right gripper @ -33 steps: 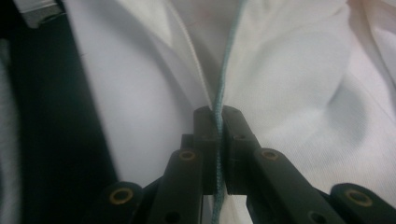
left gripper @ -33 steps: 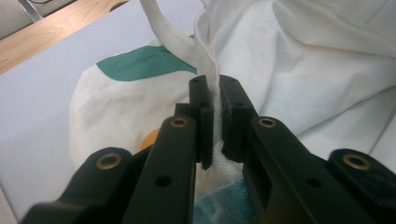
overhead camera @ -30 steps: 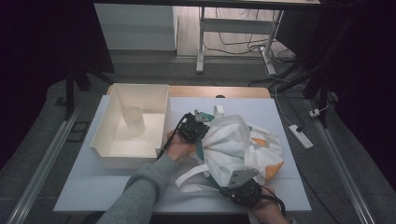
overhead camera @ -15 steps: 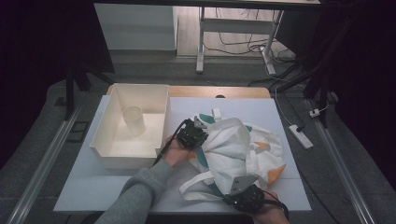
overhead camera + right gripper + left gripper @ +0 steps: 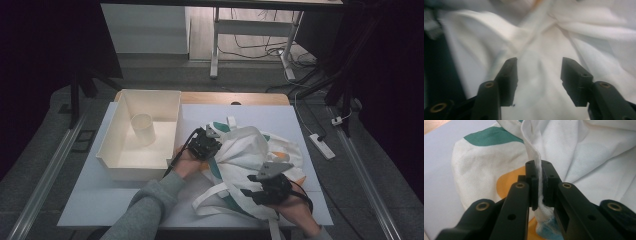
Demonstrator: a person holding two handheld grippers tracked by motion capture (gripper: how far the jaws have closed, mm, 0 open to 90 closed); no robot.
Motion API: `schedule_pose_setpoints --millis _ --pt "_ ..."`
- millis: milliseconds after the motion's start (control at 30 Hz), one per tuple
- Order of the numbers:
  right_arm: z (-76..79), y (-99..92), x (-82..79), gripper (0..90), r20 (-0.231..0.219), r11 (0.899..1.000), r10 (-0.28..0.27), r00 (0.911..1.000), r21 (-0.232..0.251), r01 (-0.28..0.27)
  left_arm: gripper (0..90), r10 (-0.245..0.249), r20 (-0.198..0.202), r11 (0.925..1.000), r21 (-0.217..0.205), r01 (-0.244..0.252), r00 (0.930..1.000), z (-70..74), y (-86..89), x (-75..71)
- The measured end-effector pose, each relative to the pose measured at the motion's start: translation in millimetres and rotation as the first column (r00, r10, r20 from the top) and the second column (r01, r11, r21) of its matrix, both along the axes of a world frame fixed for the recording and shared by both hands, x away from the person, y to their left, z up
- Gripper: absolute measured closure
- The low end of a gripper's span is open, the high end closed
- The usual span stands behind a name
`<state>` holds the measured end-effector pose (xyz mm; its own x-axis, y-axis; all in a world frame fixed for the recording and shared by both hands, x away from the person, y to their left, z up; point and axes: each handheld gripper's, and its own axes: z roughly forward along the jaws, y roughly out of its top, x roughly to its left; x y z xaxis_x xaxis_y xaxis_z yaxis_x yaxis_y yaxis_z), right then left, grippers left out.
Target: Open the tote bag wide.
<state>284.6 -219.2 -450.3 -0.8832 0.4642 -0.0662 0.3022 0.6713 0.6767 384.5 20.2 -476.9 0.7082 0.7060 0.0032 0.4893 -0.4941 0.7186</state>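
Observation:
A white cloth bag [image 5: 255,155] with green and orange patches lies crumpled on the white table top, right of centre. My left gripper [image 5: 209,140] is at the bag's left edge, shut on a fold of its white fabric [image 5: 534,157], which rises from between the jaws in the left gripper view. My right gripper [image 5: 252,186] hovers over the bag's near side. Its jaws have just been opening and now stand apart [image 5: 537,72] above the white cloth [image 5: 541,100], with nothing pinched between them. The bag's white straps [image 5: 212,200] trail toward the table's front edge.
A cream plastic bin [image 5: 125,157] stands on the table's left half with a cream cup [image 5: 142,128] inside. The white table top [image 5: 100,200] ends close in front of both hands. A power strip [image 5: 320,146] lies on the floor to the right.
The bag has sunk from a raised bundle to a flatter heap. My right gripper has let go of the cloth and opened. The left gripper keeps its hold.

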Motion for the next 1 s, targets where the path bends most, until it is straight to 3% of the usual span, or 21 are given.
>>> schedule_pose_setpoints --millis 100,200,367,467,533,567,700,800,1000 --pt "-18.1 13.7 23.8 45.7 -0.052 0.998 0.0 0.9987 -0.067 -0.003 84.8 -0.001 0.001 1.0 -0.004 0.001 1.0 -0.8 1.4 0.5" --pt "-31.9 24.6 33.8 46.5 -0.086 0.992 0.0 0.9963 -0.127 -0.011 84.8 -0.001 0.001 0.9999 -0.01 0.001 1.0 -1.8 1.2 1.0" --pt "-43.5 24.2 40.3 53.1 -0.084 0.971 -0.022 0.9962 -0.238 0.001 84.8 -0.004 0.004 1.0 -0.007 0.004 1.0 -1.5 1.6 1.0" --pt "-51.7 19.1 42.8 65.5 -0.138 0.972 -0.021 0.9902 -0.236 -0.013 84.8 -0.001 0.003 1.0 -0.008 0.001 1.0 -1.6 1.5 0.9" --pt "-52.4 16.4 41.4 83.6 -0.138 0.977 -0.019 0.9903 -0.215 -0.011 84.8 0.001 0.006 1.0 -0.008 -0.001 1.0 -1.4 1.8 1.0" --pt "-51.2 15.9 40.5 87.4 -0.135 0.975 -0.021 0.9906 -0.221 -0.009 84.8 0.002 0.009 1.0 -0.009 -0.002 1.0 -1.3 1.9 0.9" --pt "-46.1 11.0 38.3 88.9 -0.132 0.98 -0.011 0.9912 -0.2 -0.016 84.8 -0.005 0.004 0.9997 -0.023 0.006 1.0 -0.5 2.0 -0.1" --pt "-34.7 2.9 32.3 89.1 -0.141 0.987 0.014 0.9899 -0.157 -0.036 84.8 -0.009 0.005 0.9992 -0.038 0.009 0.9999 2.1 3.4 -2.0" --pt "-9.9 -7.1 2.4 89.3 -0.148 0.986 0.105 0.9834 -0.115 -0.123 85.0 -0.048 0.0 0.9977 -0.048 0.048 0.9989 6.4 1.7 -8.9"
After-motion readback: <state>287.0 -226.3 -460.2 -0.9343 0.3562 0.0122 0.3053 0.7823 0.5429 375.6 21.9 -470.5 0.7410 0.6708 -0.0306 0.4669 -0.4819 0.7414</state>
